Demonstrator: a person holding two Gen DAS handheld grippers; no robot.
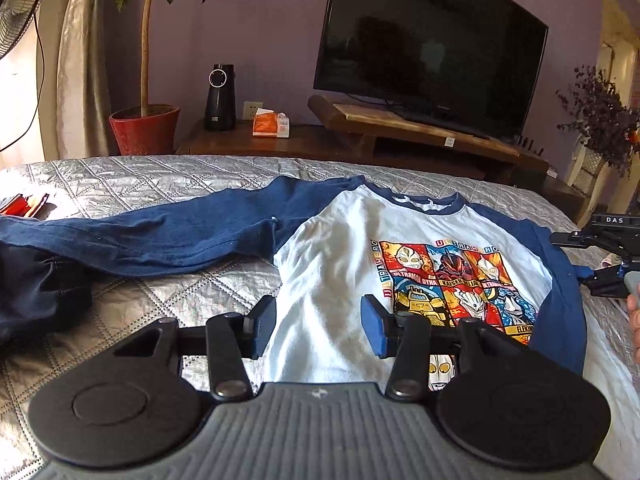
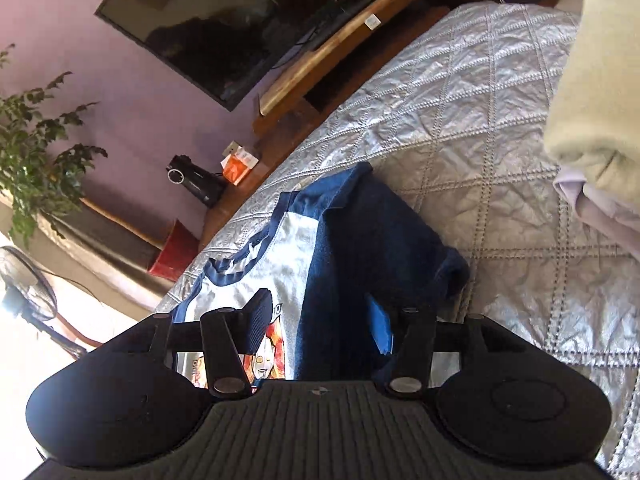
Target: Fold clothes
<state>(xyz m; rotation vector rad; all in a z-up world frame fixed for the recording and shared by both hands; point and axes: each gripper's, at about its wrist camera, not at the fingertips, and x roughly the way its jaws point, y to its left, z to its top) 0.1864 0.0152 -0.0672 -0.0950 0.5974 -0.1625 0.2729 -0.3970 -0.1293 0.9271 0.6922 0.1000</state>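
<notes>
A white shirt (image 1: 332, 264) with navy raglan sleeves and a bright hero print (image 1: 452, 280) lies face up on the quilted silver bedspread (image 1: 140, 176). Its left sleeve (image 1: 160, 240) stretches out flat toward the left. My left gripper (image 1: 319, 326) hovers open over the white body near the hem, with nothing pinched. In the right wrist view, the shirt's other navy sleeve (image 2: 372, 248) lies bunched along the shirt's edge. My right gripper (image 2: 320, 326), rolled to one side, stands open just above it. That tool's black frame (image 1: 604, 240) shows at the shirt's right edge.
A dark garment (image 1: 36, 292) is heaped at the bed's left, with a red item (image 1: 24, 204) beyond it. Cream and pale clothes (image 2: 592, 80) lie on the bed's right. Past the bed stand a TV (image 1: 432, 48), a wooden stand (image 1: 420, 128) and a red plant pot (image 1: 144, 128).
</notes>
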